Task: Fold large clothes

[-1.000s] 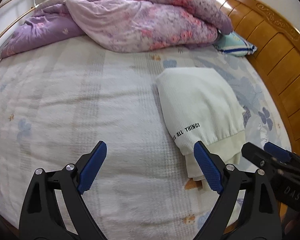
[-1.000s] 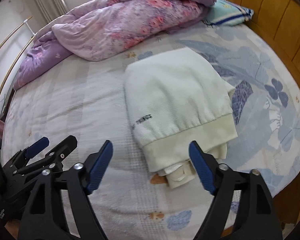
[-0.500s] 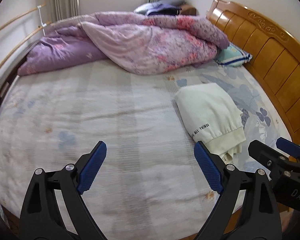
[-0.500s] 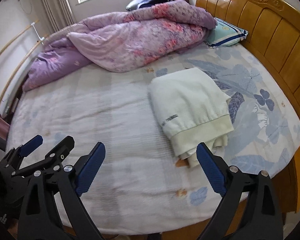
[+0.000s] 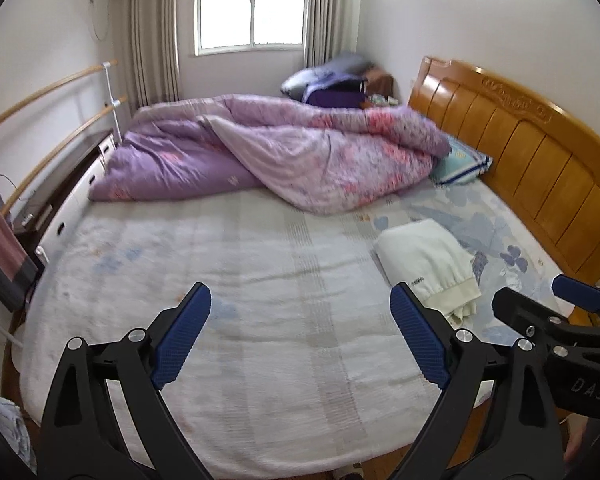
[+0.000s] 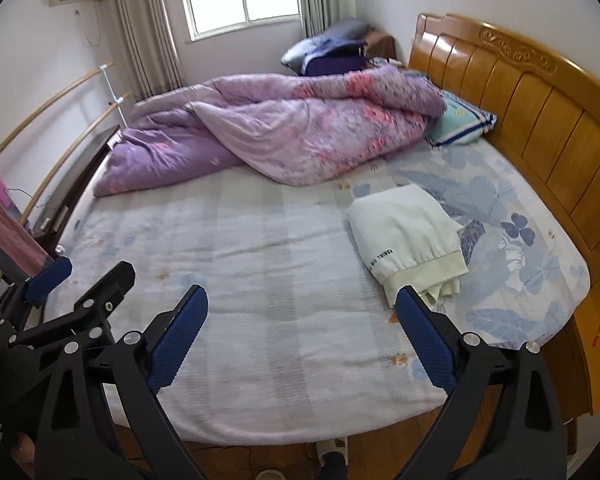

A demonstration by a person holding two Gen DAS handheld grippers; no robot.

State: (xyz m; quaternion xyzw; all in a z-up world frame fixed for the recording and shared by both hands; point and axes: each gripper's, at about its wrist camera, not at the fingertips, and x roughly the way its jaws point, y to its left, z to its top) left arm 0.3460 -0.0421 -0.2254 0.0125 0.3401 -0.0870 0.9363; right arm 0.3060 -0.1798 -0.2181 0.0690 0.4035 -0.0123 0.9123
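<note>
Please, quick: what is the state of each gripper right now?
Left gripper: open, holding nothing.
Right gripper: its fingers are opening, nothing between them.

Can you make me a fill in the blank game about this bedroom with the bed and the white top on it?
1. The folded white top lies on the ____.
2. The rumpled quilt at the far end of the bed is mostly ____ in colour.
3. The headboard is made of ____.
4. Nothing is between the fingers of the right gripper; its jaws are ____.

Missing words: bed; purple; wood; opening
</note>
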